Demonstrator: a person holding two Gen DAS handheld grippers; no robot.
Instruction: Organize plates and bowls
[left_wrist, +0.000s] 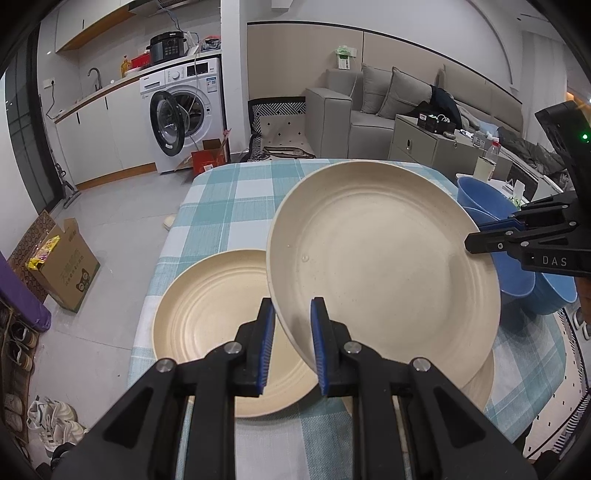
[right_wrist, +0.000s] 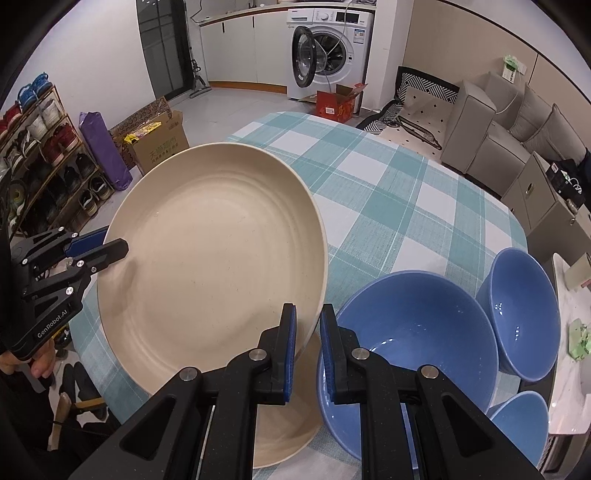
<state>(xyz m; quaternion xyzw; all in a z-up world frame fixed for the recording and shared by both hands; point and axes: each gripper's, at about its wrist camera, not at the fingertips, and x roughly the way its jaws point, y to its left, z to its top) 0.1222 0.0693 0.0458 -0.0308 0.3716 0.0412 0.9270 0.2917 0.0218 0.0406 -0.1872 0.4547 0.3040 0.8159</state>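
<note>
While both tools clench the same cream plate (left_wrist: 384, 258), I hold it tilted above the worktop (left_wrist: 236, 199): my left tool (left_wrist: 293, 345) grips its near rim, and my right tool (right_wrist: 307, 352) pinches the opposite edge. Below it, a second cream plate (left_wrist: 210, 328) lies flat near the worktop's left edge, and a third (right_wrist: 284, 439) shows partly under the raised one. Three blue bowls (right_wrist: 417, 354) sit together by the worktop's right edge.

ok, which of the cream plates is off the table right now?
The tilted plate, gripped at opposite rims by the left gripper and right gripper. The other cream plates lie flat on the tablecloth.
</note>
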